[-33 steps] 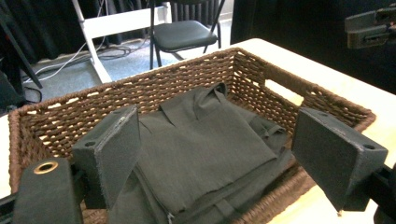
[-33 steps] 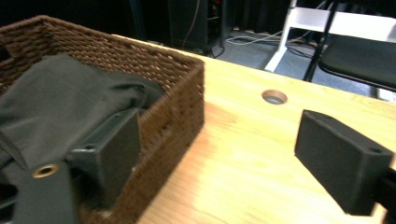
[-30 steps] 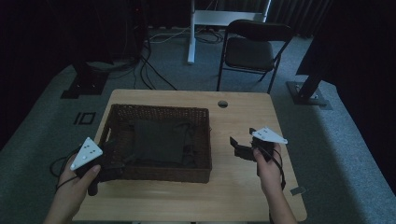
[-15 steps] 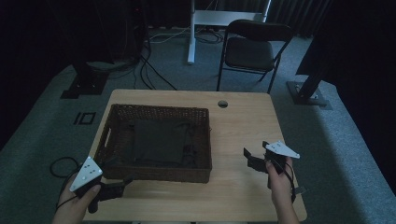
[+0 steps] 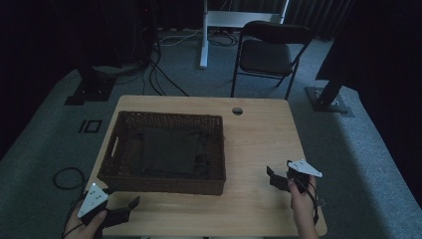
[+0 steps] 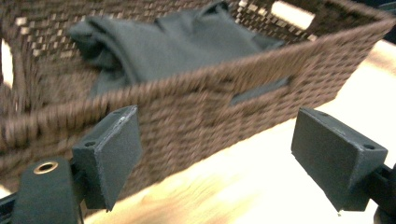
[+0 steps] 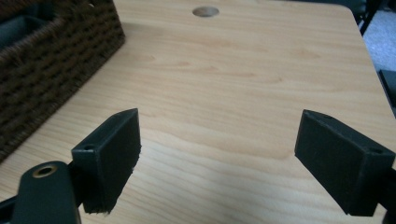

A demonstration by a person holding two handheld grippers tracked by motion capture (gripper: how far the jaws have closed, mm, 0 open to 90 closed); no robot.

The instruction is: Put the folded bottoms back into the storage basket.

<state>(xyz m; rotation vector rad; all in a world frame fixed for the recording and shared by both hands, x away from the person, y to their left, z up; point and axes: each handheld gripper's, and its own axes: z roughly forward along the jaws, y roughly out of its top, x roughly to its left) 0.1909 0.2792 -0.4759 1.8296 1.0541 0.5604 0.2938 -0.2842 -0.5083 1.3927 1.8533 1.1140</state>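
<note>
A brown wicker basket (image 5: pixel 164 181) stands on the left half of the wooden table (image 5: pixel 259 139), with a folded dark grey cloth (image 5: pixel 166 149) lying inside it. My left gripper (image 5: pixel 123 197) hovers at the table's near left corner, just in front of the basket, open and holding nothing. In the left gripper view its jaws (image 6: pixel 217 158) stand wide apart facing the basket wall (image 6: pixel 196 107), with the cloth (image 6: pixel 163 42) beyond it. My right gripper (image 5: pixel 278 173) is open over bare wood near the front right, with nothing held (image 7: pixel 219 158).
A round cable hole (image 5: pixel 237 110) sits near the table's far edge. The basket's corner (image 7: pixel 46 60) lies to the left of the right gripper. A folding chair (image 5: pixel 268 55) and a white desk leg (image 5: pixel 204 35) stand behind the table, and cables (image 5: pixel 67 177) lie on the floor.
Both grippers have drawn back toward the near edge. The left one moved away from the basket's left front corner, and the right one slid nearer and slightly outward. Both stayed open.
</note>
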